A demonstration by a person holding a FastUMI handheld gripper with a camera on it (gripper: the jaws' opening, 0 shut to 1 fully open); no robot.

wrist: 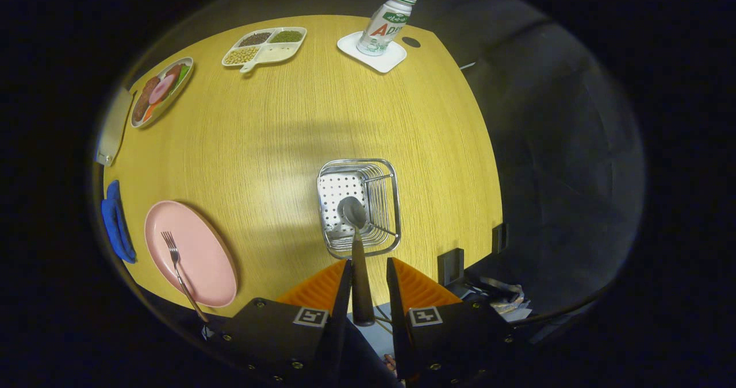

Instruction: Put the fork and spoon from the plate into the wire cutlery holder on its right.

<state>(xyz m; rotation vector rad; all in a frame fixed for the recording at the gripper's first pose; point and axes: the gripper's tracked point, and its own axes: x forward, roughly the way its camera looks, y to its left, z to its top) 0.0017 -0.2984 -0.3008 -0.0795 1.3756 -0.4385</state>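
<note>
Hanging bowl-first between the fingers, a grey metal spoon with a dark handle (pixel 357 250) is recorded directly above the square chrome wire cutlery holder with perforated floor (pixel 386 204). The gripper (pixel 368 284) is noted with its fingers set apart by little more than the handle's width; the handle runs up the gap, and a pinch on it is judged likely, though contact on both sides cannot be confirmed.

Governing relation: the spoon's long axis is aligned with the fingers and points straight ahead, its bowl seen against the holder's floor, inside the outline of the rim. A straight lowering along that axis, followed by release, is judged to be what the step requires; no sideways correction appears needed. Whether the bowl is already below the rim cannot be told.

Second item: a thin silver fork (pixel 179 270) is listed lying on the round pink plate (pixel 213 261), well to the left of the holder, tines away from the gripper, handle overhanging the near rim.

Support: a yellow wood-grain table (pixel 276 146).
</note>
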